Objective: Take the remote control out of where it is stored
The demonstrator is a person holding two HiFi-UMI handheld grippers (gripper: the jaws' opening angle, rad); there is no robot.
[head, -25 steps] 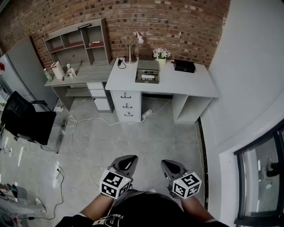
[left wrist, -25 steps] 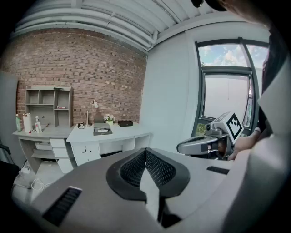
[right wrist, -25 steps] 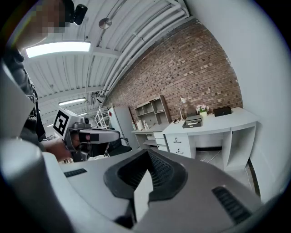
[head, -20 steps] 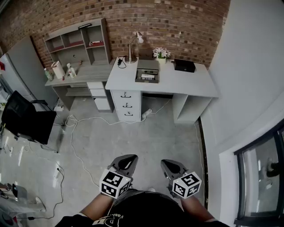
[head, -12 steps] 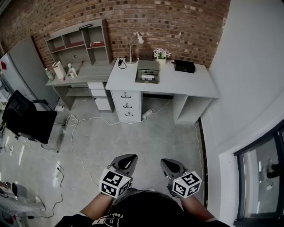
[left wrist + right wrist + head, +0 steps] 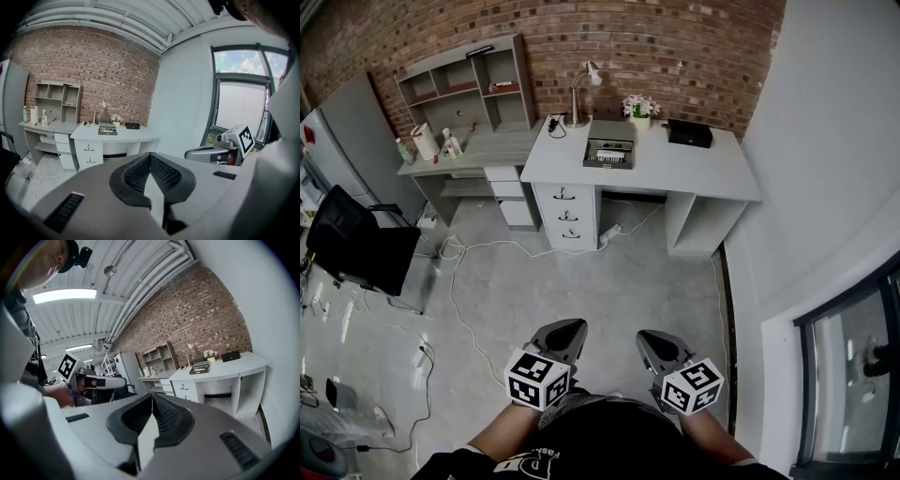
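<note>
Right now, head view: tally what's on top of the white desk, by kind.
Desk lamp: 1
Flower pot: 1
Black box: 1
Grey tray: 1
Small dark cord by the lamp: 1
Total: 5

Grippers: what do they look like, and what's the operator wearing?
Left gripper and right gripper: grey moulded shells, black mesh-textured pads inside each claw, and a white cube with black square markers at the back. No cables visible. The person wears a black top.
</note>
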